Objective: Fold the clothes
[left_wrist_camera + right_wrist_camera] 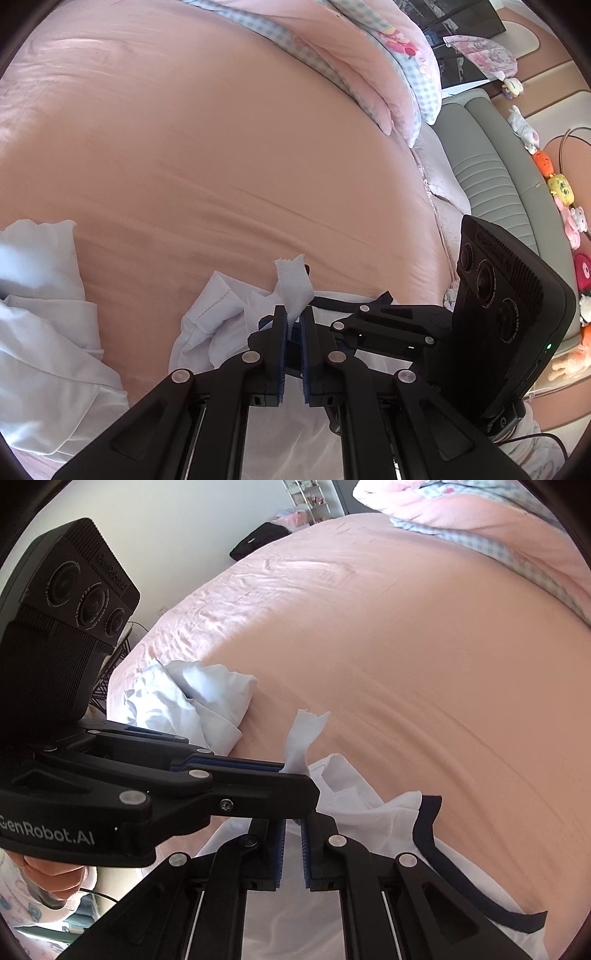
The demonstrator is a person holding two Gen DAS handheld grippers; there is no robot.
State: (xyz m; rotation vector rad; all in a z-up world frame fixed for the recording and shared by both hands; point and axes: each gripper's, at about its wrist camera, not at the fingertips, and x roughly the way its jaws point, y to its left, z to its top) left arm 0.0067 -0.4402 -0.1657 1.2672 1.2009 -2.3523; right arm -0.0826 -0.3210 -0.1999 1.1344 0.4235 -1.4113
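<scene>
A white garment (pixel 354 805) with a navy trim (pixel 428 834) lies bunched on the pink bed sheet (pixel 229 147). My left gripper (pixel 293 317) is shut on a strip of its white fabric (pixel 291 280), which stands up above the fingertips. In the right wrist view the left gripper (pixel 282 766) crosses in from the left, pinching the same strip (pixel 306 734). My right gripper (pixel 293 825) sits just behind and under it, shut on the garment's fabric; its tips are partly hidden. In the left wrist view the right gripper (pixel 336 326) reaches in from the right, close to the left one.
A second pale garment (pixel 192 698) lies crumpled to the left on the sheet (pixel 406 627). A pink quilt with checked lining (pixel 369 74) is heaped at the far side. A grey padded bench (pixel 491 173) and plush toys (pixel 561 188) run along the right. A hand (pixel 51 875) holds the left gripper.
</scene>
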